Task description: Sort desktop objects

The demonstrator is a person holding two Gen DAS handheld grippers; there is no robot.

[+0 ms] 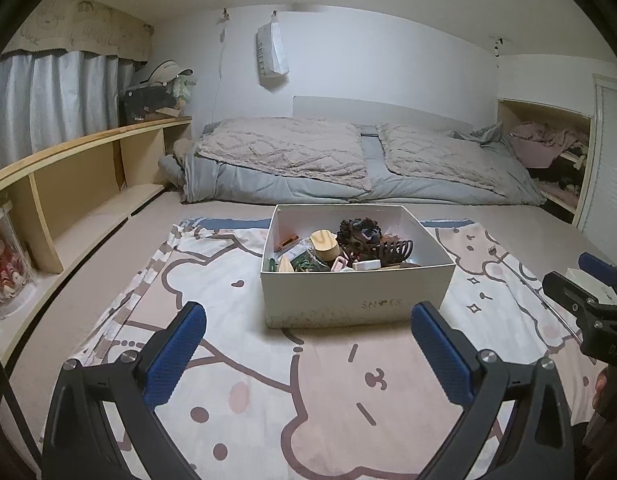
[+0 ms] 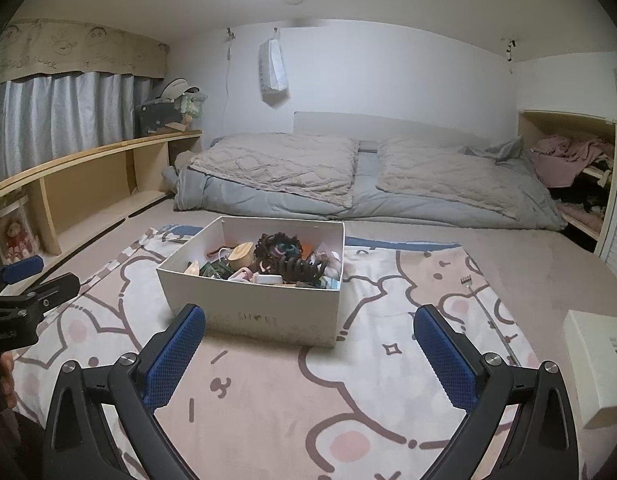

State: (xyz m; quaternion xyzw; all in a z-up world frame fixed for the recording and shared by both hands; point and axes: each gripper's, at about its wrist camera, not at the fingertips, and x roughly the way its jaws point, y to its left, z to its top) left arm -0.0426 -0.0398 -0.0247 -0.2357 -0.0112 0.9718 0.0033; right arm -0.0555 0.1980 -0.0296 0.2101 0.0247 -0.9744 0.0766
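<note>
The left claw (image 1: pixel 308 344) is spread wide and holds nothing, its blue fingers (image 1: pixel 176 354) hovering above a cartoon-printed blanket (image 1: pixel 236 400). The right claw (image 2: pixel 310 346) is likewise spread and empty, over the same blanket, and each claw shows at the edge of the other's view.

Just ahead of both claws, resting on the blanket, sits an open white shoe box (image 1: pixel 356 292). It lies straight in front of the left claw and a little to the left of the right one. Inside it is a jumble of small things: a dark hair clip (image 2: pixel 302 268), a bundle of hair ties (image 2: pixel 278 246), a pale wooden block (image 1: pixel 324 242) and other bits too small to make out.

To the right of the right claw, a small white box (image 2: pixel 598 364) stands off the blanket's edge. A thin back scratcher (image 2: pixel 488 316) lies on the blanket between the two boxes.

Beyond the shoe box are folded grey quilts (image 1: pixel 308 160), with a wooden shelf (image 1: pixel 80 176) along the left wall.
</note>
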